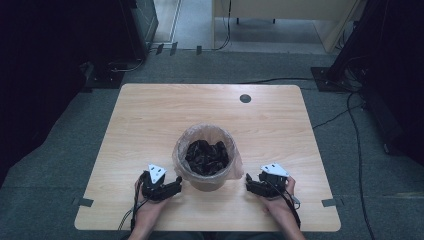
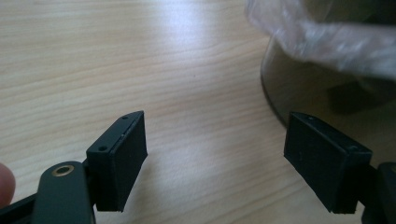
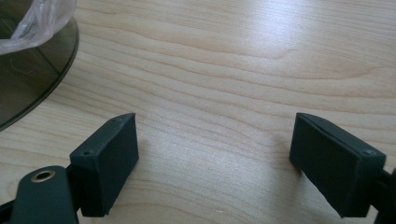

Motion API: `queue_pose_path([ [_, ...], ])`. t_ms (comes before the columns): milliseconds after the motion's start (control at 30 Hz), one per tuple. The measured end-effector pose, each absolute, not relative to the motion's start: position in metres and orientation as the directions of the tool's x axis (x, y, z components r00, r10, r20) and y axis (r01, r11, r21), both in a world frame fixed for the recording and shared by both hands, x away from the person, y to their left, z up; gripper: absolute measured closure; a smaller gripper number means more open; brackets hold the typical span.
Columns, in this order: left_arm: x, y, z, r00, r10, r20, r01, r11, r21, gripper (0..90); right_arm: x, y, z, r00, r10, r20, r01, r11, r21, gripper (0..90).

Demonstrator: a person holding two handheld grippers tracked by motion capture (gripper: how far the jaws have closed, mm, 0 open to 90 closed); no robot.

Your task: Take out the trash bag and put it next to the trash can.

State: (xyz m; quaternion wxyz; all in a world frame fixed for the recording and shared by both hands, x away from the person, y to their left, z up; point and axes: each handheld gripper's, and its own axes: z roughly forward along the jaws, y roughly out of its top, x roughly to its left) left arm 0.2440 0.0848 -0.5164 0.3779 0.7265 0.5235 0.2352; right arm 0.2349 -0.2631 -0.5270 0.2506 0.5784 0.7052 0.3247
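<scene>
A round bin (image 1: pixel 207 183) lined with a clear plastic bag (image 1: pixel 178 152) stands near the table's front middle, with dark crumpled material (image 1: pixel 206 156) inside it. My left gripper (image 1: pixel 176 183) rests on the table just left of the bin and is open. In the left gripper view its jaws (image 2: pixel 215 140) stand wide over bare wood, with the bin's wall (image 2: pixel 317 88) and bag (image 2: pixel 327 37) at upper right. My right gripper (image 1: pixel 248 183) lies just right of the bin, open. Between its jaws (image 3: pixel 215 140) is bare wood, and the bin (image 3: pixel 32 74) sits at upper left.
The light wooden table (image 1: pixel 150 130) has a round cable hole (image 1: pixel 245 98) near its far edge. Cables (image 1: pixel 350 115) run over the grey floor to the right. Dark equipment stands at both sides, and a pale desk (image 1: pixel 280 10) stands beyond.
</scene>
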Motion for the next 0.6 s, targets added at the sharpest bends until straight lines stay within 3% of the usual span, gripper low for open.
queue_pose_path([
  [300,0.249,0.079,-0.507,0.338,0.938,-0.074,0.561,-0.138,0.816,22.1,0.232,-0.260,-0.527,-0.233,0.972,0.033,0.646,0.130,0.752,15.6],
  [433,0.245,0.080,-0.496,0.342,0.938,-0.061,0.502,-0.127,0.855,23.2,0.225,-0.254,-0.527,-0.256,0.965,0.063,0.642,0.121,0.757,16.0],
  [600,0.240,0.076,-0.490,0.365,0.931,0.009,0.424,-0.175,0.889,33.4,0.223,-0.247,-0.525,-0.272,0.958,0.090,0.627,0.106,0.772,17.3],
])
